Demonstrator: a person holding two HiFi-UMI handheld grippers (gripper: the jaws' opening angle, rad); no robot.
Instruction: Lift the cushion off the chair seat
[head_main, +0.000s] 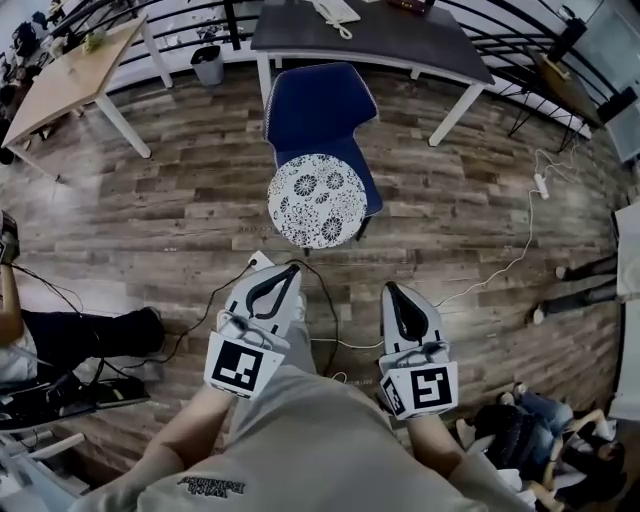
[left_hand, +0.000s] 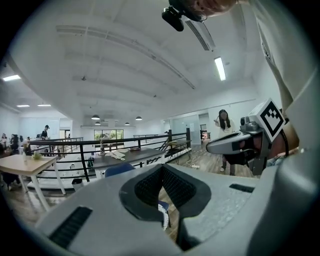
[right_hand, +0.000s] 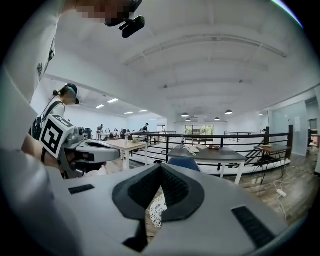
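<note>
A round white cushion (head_main: 318, 200) with a dark floral print lies on the seat of a blue chair (head_main: 318, 115) in the middle of the head view. Both grippers hang short of it, above the wooden floor. My left gripper (head_main: 292, 269) is shut and empty, with its tip just below the cushion's near edge. My right gripper (head_main: 390, 289) is also shut and empty, further right and nearer to me. Through each gripper's closed jaws a sliver of the cushion (left_hand: 163, 216) (right_hand: 157, 207) shows ahead and below, with the blue chair (left_hand: 119, 170) (right_hand: 184, 163) behind it.
A dark table (head_main: 370, 35) stands right behind the chair, and a wooden table (head_main: 70, 75) stands at the far left with a bin (head_main: 208, 65) between them. Cables (head_main: 330, 335) and a power strip (head_main: 541, 185) lie on the floor. People sit at both sides.
</note>
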